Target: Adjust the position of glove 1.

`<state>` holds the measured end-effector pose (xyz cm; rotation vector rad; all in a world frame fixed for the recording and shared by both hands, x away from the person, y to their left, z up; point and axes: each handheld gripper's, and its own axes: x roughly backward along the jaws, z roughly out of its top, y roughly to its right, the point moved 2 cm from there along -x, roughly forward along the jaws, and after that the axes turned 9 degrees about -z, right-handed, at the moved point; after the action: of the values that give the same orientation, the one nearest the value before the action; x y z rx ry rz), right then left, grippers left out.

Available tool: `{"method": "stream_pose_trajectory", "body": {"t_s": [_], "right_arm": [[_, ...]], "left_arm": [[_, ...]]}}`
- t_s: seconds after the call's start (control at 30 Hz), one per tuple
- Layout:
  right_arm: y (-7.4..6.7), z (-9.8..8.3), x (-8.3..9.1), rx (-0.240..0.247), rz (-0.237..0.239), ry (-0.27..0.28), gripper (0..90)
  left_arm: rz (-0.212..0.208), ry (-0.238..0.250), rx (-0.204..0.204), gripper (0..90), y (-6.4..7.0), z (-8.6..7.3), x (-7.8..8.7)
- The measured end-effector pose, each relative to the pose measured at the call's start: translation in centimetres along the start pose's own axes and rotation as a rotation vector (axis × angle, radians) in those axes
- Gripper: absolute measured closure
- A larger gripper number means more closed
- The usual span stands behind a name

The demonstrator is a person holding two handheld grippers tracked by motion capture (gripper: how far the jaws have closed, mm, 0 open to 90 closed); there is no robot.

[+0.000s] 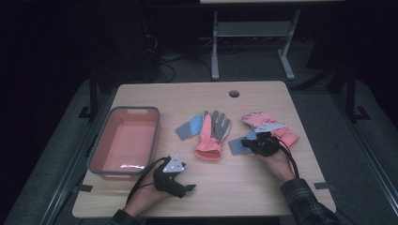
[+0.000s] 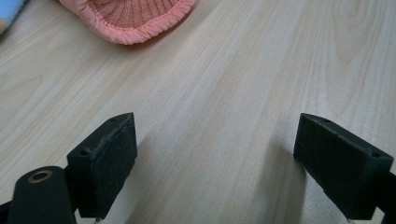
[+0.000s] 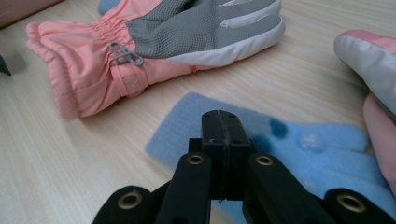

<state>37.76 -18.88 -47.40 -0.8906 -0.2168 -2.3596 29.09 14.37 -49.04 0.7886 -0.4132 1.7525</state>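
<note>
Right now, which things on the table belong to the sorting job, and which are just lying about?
In the job:
- blue glove under the shut right gripper
- second blue glove
- pink-and-grey glove
- other pink glove
- pink bin, probably where they go

Lying about:
- round hole in the table
- grey frame behind it

blue fleece glove (image 3: 299, 144) | flat on table (beside pink glove (image 3: 154, 42))

A dim lab-like room: bare wooden table (image 1: 263, 187), loose floor cables (image 1: 164, 58), a metal-framed bench (image 1: 253, 33) behind.
</note>
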Motion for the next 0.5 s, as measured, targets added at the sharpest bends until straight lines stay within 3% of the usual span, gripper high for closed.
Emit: {"method": "stream_pose_trajectory", "body": {"t_s": [0.1,0.27,0.5], "right_arm": [[0.1,0.2,-0.7,0.007,-0.003,0.0,89.9],[0.2,-0.2,-2.1,0.013,-0.011,-0.049,90.0],[-0.3,-0.4,-1.7,0.042,-0.007,-0.055,90.0]], "left_arm": [[-0.001,0.001,0.001,12.5,0.0,0.0,0.0],[0.004,0.003,0.001,12.5,0.0,-0.1,0.0],[0.004,0.0,0.004,12.5,0.0,0.0,0.0]]}}
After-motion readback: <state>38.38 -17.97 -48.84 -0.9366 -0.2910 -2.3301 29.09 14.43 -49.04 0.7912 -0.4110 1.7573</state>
